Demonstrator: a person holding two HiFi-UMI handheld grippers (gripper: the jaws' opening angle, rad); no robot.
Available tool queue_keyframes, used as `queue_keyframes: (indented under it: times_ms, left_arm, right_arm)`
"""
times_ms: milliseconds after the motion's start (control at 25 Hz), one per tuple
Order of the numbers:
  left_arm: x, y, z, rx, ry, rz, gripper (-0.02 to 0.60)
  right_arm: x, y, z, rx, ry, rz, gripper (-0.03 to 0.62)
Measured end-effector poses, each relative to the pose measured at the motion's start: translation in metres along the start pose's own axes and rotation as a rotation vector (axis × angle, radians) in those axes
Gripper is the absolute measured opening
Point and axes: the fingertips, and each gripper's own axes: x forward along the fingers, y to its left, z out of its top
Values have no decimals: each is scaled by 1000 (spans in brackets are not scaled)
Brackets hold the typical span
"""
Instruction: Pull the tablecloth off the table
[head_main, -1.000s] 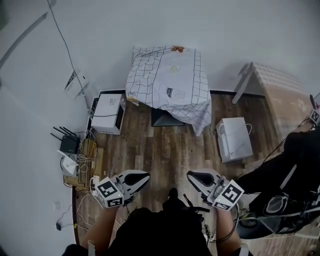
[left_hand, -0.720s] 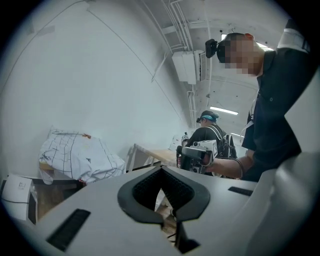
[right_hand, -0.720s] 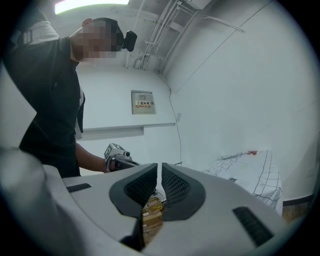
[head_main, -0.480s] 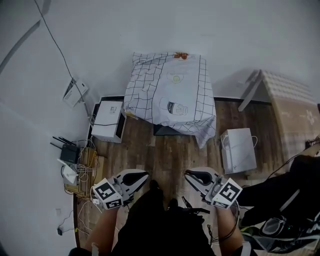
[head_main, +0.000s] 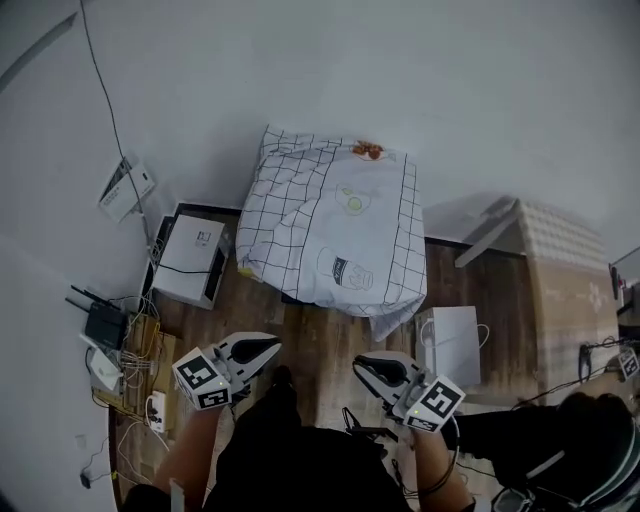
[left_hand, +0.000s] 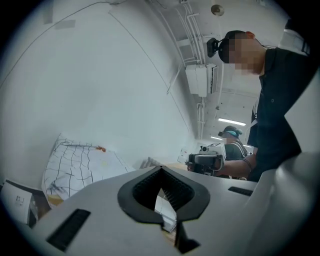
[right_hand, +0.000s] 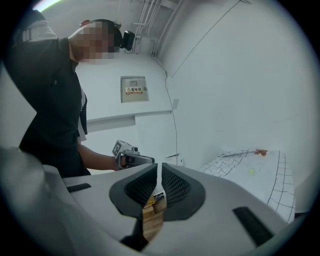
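Head view:
- The tablecloth (head_main: 335, 230), white with a black grid, is lying over a small table against the wall. It is covering the top and hanging down the sides, one corner drooping toward the wooden floor (head_main: 330, 330).
- A small orange thing (head_main: 367, 151) is sitting on the cloth at the far edge; I cannot tell what it is.
- A white box (head_main: 190, 258) is standing just left of the table, and a white bag (head_main: 452, 345) just right of it.
- The left gripper (head_main: 270, 345) and the right gripper (head_main: 362, 365) are being held side by side at waist level. Both are pointing toward the table and are well apart from the cloth.

Left gripper view:
- The jaws are pressed together with nothing between them.
- The cloth is showing low at the left, off the jaw line.

Right gripper view:
- The jaws are closed to a thin slit and are gripping nothing.
- The cloth is showing at the right.

Judgement:
- The pull has not yet begun, and the cloth is fully on the table.
- The grippers are likely being carried closed and level simply for the walk-up.
- Both will need to open and take the near hanging edge, one toward each corner, so that the cloth slides off evenly.
- Risk: the orange thing may be dragged off with the cloth.
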Motion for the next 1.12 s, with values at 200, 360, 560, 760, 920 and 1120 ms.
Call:
queue_keyframes:
  times_ms: [200, 360, 560, 760, 920, 1120]
  left_arm:
    - [13, 61, 26, 12, -11, -54, 11]
    - [28, 104, 36, -31, -13, -97, 11]
    - [64, 132, 49, -52, -11, -137, 11]
    - [106, 163, 53, -6, 59, -143, 11]
    - [145, 194, 54, -28, 74, -116, 12]
    - [190, 231, 63, -4, 160, -60, 11]
  right_arm:
    - [45, -48, 18, -20, 37, -36, 23]
    - [67, -90, 33, -91, 73, -103, 23]
    - [70, -139, 38, -104, 95, -151, 23]
    - [78, -195, 32, -62, 88, -149, 23]
    - [88, -247, 21, -74, 111, -98, 23]
    - [103, -308, 4, -201, 295, -15, 24]
